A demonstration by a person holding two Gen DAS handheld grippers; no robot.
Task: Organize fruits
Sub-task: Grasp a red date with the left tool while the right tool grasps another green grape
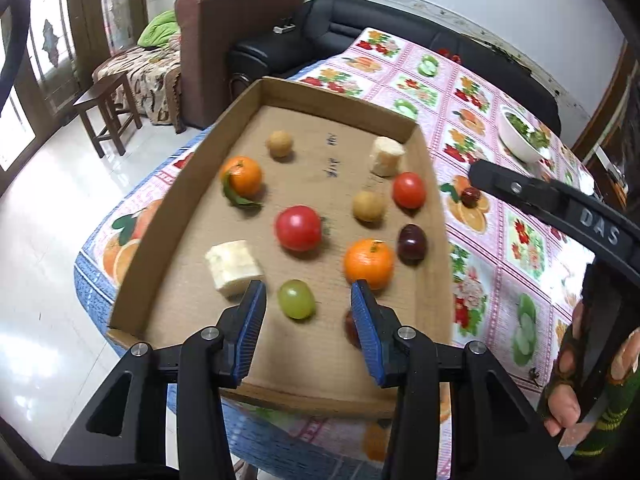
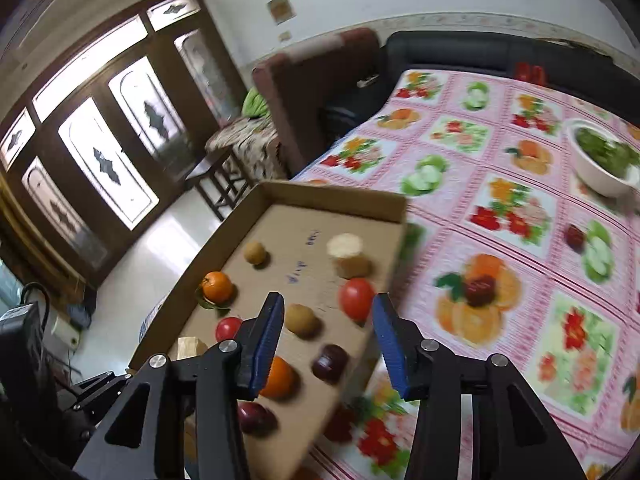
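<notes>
A shallow cardboard tray holds two oranges, two tomatoes, two brown longans, two banana pieces, a green grape and a dark red jujube. My left gripper is open and empty just above the grape; another dark fruit is half hidden behind its right finger. My right gripper is open and empty over the tray's right edge. A dark red jujube lies on the tablecloth outside the tray, also in the left wrist view.
The table carries a pink fruit-print cloth. A white bowl of greens stands at the back right, with another small red fruit near it. A black sofa, a brown armchair and a wooden stool stand beyond the table.
</notes>
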